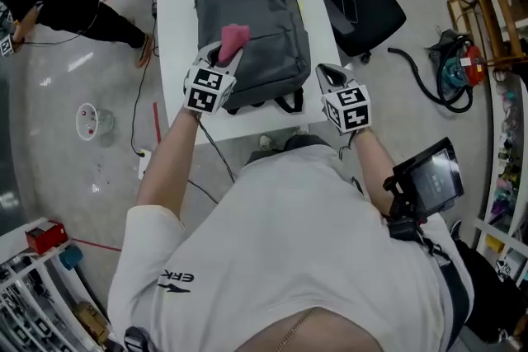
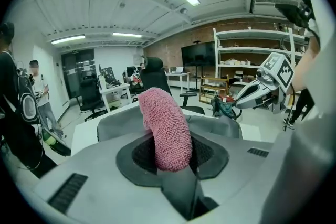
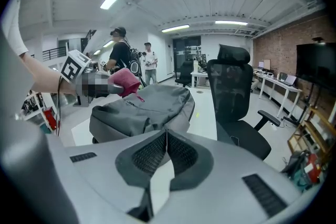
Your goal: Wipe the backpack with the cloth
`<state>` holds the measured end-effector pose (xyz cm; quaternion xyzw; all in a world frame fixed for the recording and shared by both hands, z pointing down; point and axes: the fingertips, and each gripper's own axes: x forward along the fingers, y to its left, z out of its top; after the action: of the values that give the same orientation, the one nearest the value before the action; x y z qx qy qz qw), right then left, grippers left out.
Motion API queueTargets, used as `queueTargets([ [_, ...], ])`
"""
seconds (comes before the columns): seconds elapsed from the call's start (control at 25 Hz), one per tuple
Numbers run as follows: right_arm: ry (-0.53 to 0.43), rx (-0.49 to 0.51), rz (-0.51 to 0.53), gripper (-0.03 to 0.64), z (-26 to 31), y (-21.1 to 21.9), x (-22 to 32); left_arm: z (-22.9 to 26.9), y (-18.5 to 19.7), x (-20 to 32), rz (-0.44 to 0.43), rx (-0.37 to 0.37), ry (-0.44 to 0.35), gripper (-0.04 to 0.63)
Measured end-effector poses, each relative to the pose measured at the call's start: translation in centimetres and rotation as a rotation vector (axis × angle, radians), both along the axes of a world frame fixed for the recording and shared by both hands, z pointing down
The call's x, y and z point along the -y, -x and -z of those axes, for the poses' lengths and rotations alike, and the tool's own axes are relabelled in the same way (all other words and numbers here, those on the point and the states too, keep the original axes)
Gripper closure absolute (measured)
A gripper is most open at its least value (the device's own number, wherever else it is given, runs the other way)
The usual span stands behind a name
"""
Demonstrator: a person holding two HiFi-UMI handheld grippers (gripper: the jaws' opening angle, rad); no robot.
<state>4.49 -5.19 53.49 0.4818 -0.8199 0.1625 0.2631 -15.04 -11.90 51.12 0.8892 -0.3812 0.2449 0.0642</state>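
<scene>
Over backpack (image 1: 252, 37) | left gripper (image 1: 221, 58) clamps cloth (image 1: 233, 40) | right gripper (image 1: 328, 76) closed, empty

A white table (image 1: 175, 29) bears one thing; a grey backpack (image 1: 256, 29) lies flat, covering most of its top.

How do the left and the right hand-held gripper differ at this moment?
The left hand-held gripper is shut on the pink cloth; the right hand-held gripper is shut with nothing between its jaws. The left one is over the near left part of the backpack; the right one is beside its near right corner. Both carry a marker cube.
</scene>
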Motion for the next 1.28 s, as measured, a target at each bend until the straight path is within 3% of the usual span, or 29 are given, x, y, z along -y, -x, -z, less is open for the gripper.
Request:
queueTargets([
  [0.2, 0.004, 0.002, 0.001, 0.611, -0.1, -0.9, 0.9, 0.4, -3.0, 3.6, -0.058, 0.05, -0.005, 0.491],
  [0.4, 0.001, 0.008, 0.042, 0.611, -0.8, -2.0, 3.0, 0.7, -6.5, 9.8, -0.117, 0.181, -0.032, 0.491],
  [0.6, 0.008, 0.036, 0.039, 0.611, -1.5, -4.9, 5.0, -0.6, -10.6, 15.3, -0.193, 0.356, -0.053, 0.491],
  [0.92, 0.05, 0.085, 0.01, 0.611, -2.7, -8.9, 7.7, -4.8, -15.1, 22.7, -0.308, 0.629, -0.022, 0.491],
  [1.16, 0.064, 0.114, 0.008, 0.611, -4.2, -9.9, 8.6, -8.7, -16.3, 24.8, -0.449, 0.907, -0.021, 0.491],
  [1.28, 0.076, 0.123, -0.003, 0.611, -4.7, -10.5, 9.2, -10.5, -16.5, 24.5, -0.517, 0.976, -0.017, 0.491],
])
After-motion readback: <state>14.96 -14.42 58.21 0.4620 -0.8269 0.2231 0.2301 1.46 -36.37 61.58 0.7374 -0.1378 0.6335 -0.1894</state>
